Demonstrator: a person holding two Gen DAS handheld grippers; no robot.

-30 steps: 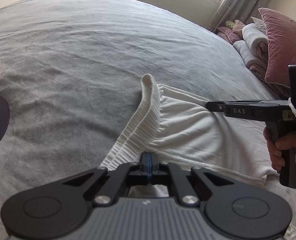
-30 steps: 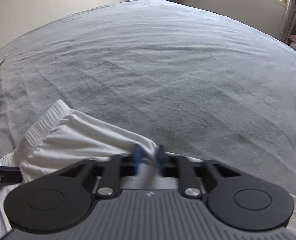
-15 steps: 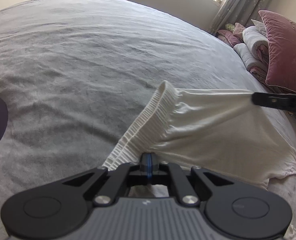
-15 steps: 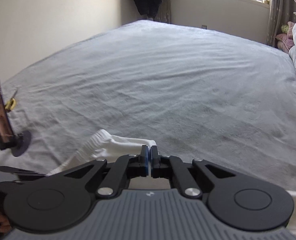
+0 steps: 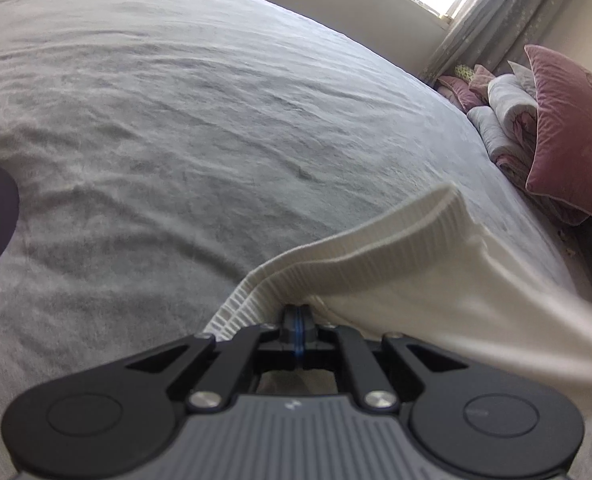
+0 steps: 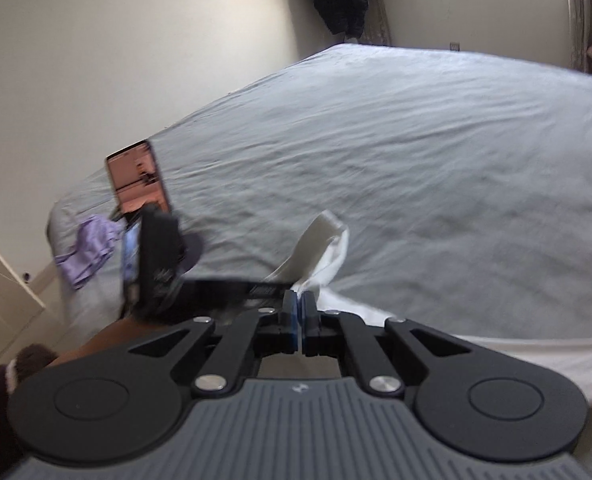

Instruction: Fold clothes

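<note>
Though no legible txt, L gripper [image 5: 298,322] & R gripper [image 6: 299,314] both clamped on white garment [image 5: 435,280].

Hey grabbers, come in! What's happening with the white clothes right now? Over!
Left gripper and right gripper both shut on the white garment. Garment stretched above grey bed. Phone on stand off to the side.

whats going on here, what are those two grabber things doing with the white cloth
A person holds a gripper in each hand over a bed with a grey cover. Both are clamped on a white garment with a ribbed band: the left gripper pinches it near the band, the right gripper pinches another part. The cloth hangs stretched between them, partly lifted off the bed, not yet folded. A phone on a stand sits near the bed's edge.
</note>
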